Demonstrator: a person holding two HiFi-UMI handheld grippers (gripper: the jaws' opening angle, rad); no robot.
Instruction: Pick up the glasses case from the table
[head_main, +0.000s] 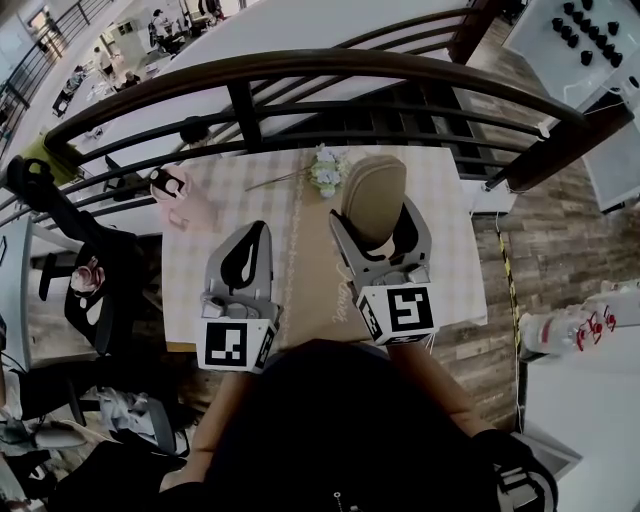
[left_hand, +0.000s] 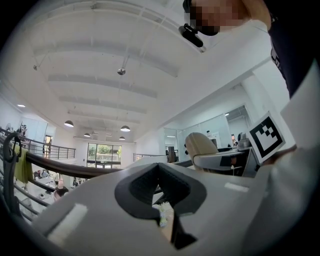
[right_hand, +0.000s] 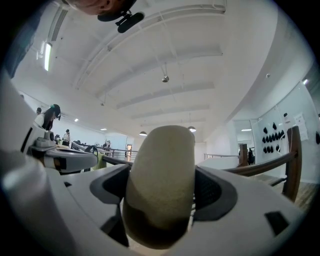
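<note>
A beige oval glasses case (head_main: 374, 196) is held above the checked table (head_main: 445, 240), with my right gripper (head_main: 381, 235) shut on its lower end. In the right gripper view the glasses case (right_hand: 160, 180) stands upright between the two grey jaws, filling the middle of the picture. My left gripper (head_main: 243, 262) is lifted over the table's left half, its jaws closed together with nothing between them. In the left gripper view the left gripper (left_hand: 161, 202) points up and outward, and the glasses case (left_hand: 202, 145) and the right gripper's marker cube (left_hand: 265, 135) show at the right.
A small bunch of pale flowers (head_main: 327, 170) lies at the table's far edge. A pink-and-white object (head_main: 178, 195) sits at the far left corner. A dark curved railing (head_main: 300, 70) runs behind the table. A black chair (head_main: 100, 290) stands to the left.
</note>
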